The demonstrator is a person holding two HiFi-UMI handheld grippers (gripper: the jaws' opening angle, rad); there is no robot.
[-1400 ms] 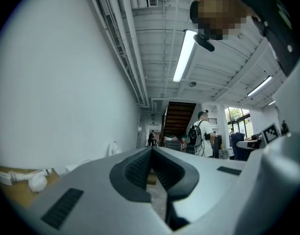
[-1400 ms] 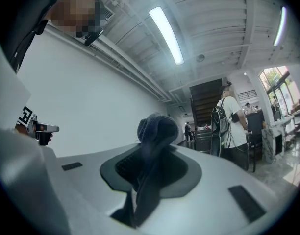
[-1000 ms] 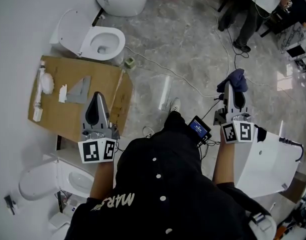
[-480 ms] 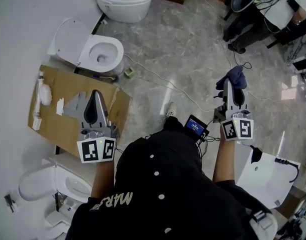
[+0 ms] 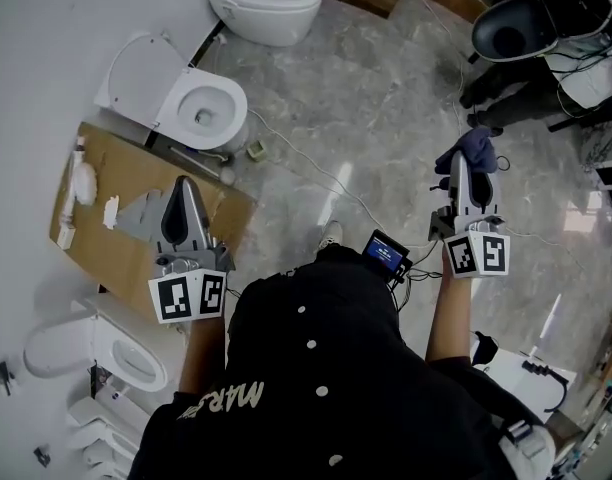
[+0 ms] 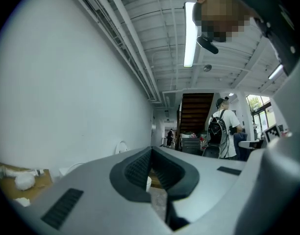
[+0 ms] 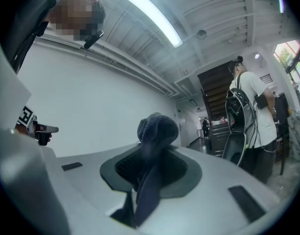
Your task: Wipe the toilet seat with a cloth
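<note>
Over the marble floor (image 5: 356,98), my right claw (image 5: 465,165) pinches the dark cloth (image 5: 474,147). Left claw (image 5: 184,184) is closed, empty, well off the toilet seat (image 5: 229,98).

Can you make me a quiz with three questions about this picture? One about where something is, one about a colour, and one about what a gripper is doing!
1. Where is the cardboard?
A) on the floor by a toilet
B) on a shelf
C) in a sink
2. What colour is the cloth?
A) yellow
B) dark blue
C) white
3. The right gripper is:
A) open, empty
B) lying down
C) shut on the cloth
Answers: 1 A, it lies flat beside the toilet. 2 B, the bunch looks dark blue. 3 C, its jaws pinch the cloth.
</note>
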